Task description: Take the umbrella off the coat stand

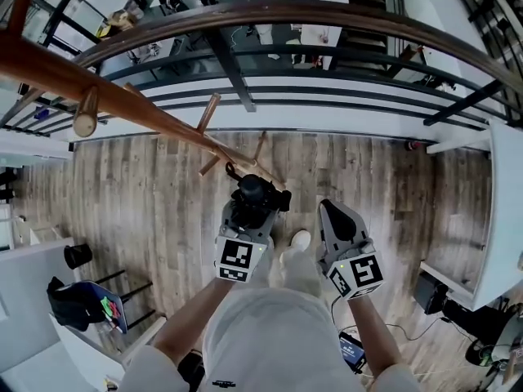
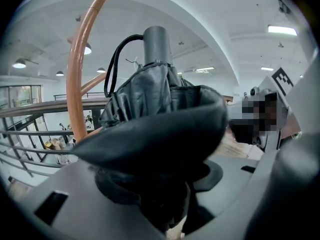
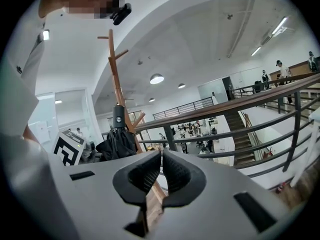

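Inside the left tool, clamped by its jaws, stands the umbrella.

One umbrella, one coat stand and two tools, the left tool and the right tool.

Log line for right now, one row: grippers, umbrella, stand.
left gripper: shut on umbrella | right gripper: shut, empty | umbrella: folded, handle up, beside coat stand | strap: hooked or free, cannot tell
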